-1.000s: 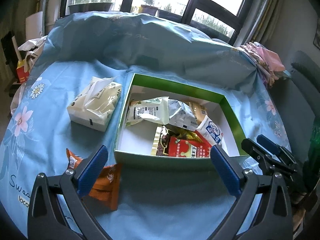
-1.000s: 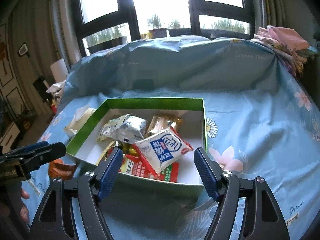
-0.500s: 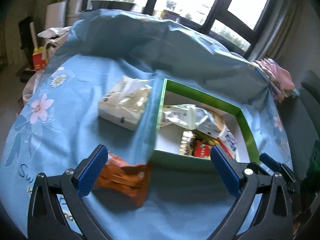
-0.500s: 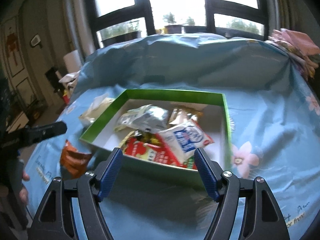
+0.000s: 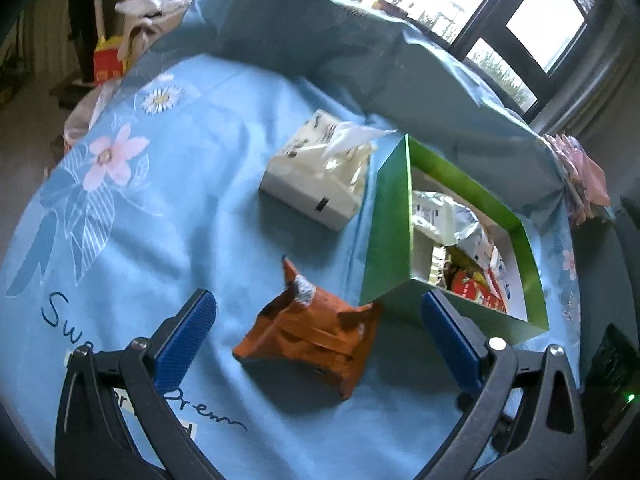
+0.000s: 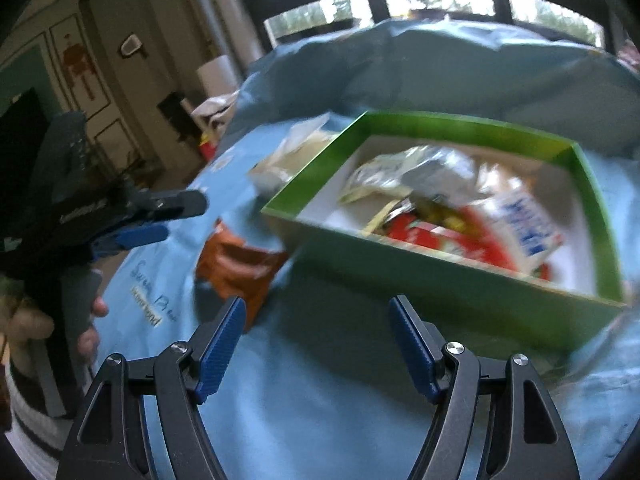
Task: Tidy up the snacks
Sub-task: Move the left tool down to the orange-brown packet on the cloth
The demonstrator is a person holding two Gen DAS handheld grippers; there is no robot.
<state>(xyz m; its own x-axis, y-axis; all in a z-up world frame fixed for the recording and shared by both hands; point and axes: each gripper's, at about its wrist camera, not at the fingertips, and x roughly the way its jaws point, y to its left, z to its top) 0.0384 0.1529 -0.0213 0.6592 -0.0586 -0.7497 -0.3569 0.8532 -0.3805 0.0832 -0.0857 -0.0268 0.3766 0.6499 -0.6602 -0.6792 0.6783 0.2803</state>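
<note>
left gripper (image 5: 318,330): wide, empty, above orange packet (image 5: 310,330) on blue cloth (image 5: 168,216) | right gripper (image 6: 316,344): wide, empty, over cloth before green box (image 6: 436,276) | packet: just beside box corner | box: holds snacks (image 6: 448,216) | tissue pack (image 5: 320,176): left of box

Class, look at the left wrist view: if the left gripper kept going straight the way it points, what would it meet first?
Most likely the crumpled orange snack packet, which lies on the blue floral cloth between the open left gripper fingers, just short of the green cardboard box; depth is uncertain.
</note>
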